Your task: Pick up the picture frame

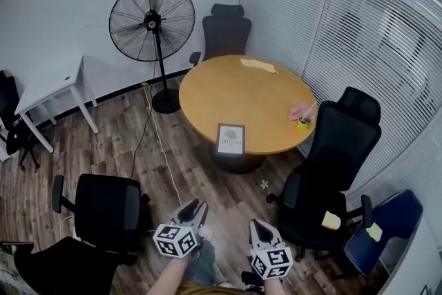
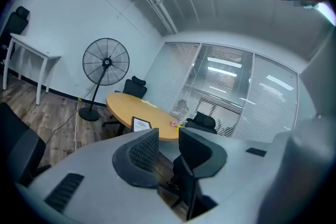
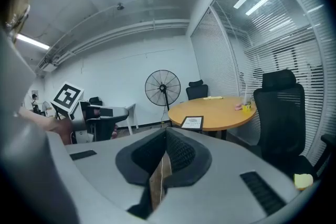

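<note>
The picture frame [image 1: 231, 139], black-edged with a white print, lies flat near the near edge of the round wooden table [image 1: 207, 90]. It also shows small in the left gripper view [image 2: 140, 124] and the right gripper view [image 3: 192, 122]. Both grippers hover low over the wood floor, well short of the table. My left gripper [image 1: 195, 209] is open with nothing between its jaws [image 2: 168, 140]. My right gripper [image 1: 257, 226] has its tips meeting and holds nothing [image 3: 165, 134].
A standing fan [image 1: 153, 21] is left of the table, its cable running across the floor. Black office chairs stand behind the table [image 1: 226, 34], at its right [image 1: 331, 169] and at my left [image 1: 107, 207]. A yellow cup [image 1: 302, 124] sits on the table's right edge. A white desk [image 1: 55, 86] is at far left.
</note>
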`<state>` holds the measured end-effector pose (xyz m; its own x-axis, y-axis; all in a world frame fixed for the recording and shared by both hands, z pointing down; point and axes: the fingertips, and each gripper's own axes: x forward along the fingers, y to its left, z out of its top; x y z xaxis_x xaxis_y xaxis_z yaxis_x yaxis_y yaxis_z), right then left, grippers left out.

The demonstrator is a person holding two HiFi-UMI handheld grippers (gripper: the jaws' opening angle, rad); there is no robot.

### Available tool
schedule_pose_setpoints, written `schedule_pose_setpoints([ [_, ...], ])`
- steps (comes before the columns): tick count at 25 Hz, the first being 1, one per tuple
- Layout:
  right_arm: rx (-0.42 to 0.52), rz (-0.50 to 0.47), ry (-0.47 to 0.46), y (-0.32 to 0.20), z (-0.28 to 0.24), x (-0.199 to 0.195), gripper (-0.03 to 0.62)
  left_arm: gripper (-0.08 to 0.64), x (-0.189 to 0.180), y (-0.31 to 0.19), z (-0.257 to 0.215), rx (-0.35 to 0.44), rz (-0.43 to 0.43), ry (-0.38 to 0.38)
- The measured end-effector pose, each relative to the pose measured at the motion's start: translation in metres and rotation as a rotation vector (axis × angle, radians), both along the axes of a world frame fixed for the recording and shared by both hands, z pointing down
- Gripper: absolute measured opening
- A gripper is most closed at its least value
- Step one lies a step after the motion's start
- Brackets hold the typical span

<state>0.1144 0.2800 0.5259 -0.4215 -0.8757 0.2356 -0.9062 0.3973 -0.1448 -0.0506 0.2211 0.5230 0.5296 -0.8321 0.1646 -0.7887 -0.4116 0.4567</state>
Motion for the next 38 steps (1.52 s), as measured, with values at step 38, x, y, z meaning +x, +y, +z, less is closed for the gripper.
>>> schedule_pose_setpoints([
  [38, -0.134, 0.086, 0.029, -0.352, 0.034, 0.025, 0.012, 0.137, 0.015, -0.364, 0.061, -0.192, 0.101, -0.011],
])
